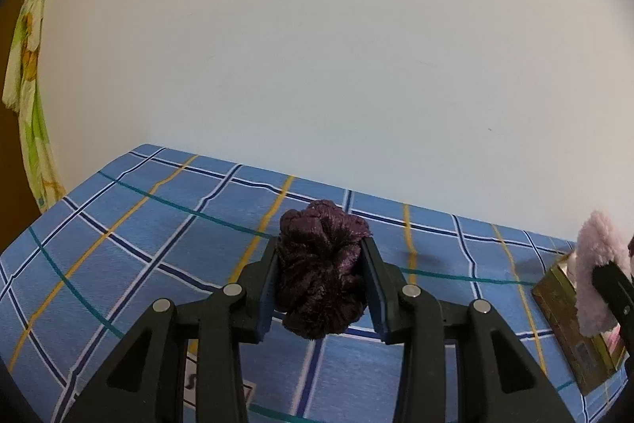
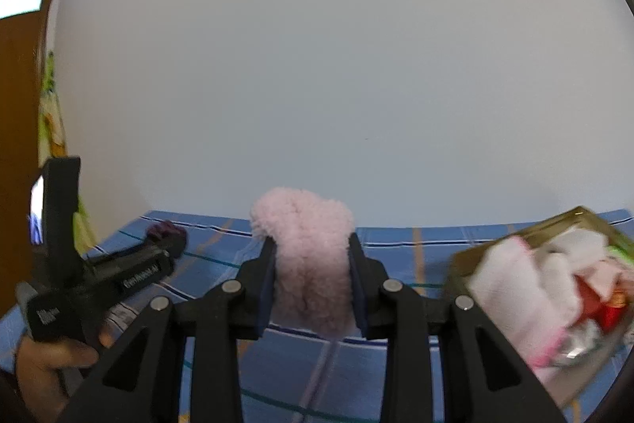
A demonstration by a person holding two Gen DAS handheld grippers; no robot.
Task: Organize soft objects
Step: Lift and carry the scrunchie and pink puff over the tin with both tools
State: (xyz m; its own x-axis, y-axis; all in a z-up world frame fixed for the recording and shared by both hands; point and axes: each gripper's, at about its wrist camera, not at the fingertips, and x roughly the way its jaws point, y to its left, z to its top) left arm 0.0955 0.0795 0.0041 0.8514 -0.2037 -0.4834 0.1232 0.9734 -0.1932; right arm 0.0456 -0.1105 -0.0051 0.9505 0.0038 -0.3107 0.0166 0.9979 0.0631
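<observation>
My left gripper [image 1: 321, 248] is shut on a dark purple velvet scrunchie [image 1: 319, 272] and holds it above the blue plaid cloth [image 1: 138, 232]. My right gripper [image 2: 313, 248] is shut on a fluffy pink scrunchie [image 2: 309, 256], also held above the cloth. In the left wrist view the pink scrunchie [image 1: 598, 264] shows at the far right, over the gold box [image 1: 570, 320]. In the right wrist view the left gripper [image 2: 168, 242] with the purple scrunchie [image 2: 168, 232] shows at the left.
An open gold box [image 2: 463, 264] at the right holds white, pink and red soft items [image 2: 527, 292]. A pale wall stands behind the table. A green patterned cloth [image 1: 27, 66] hangs at the far left. A printed paper [image 1: 194, 383] lies under the left gripper.
</observation>
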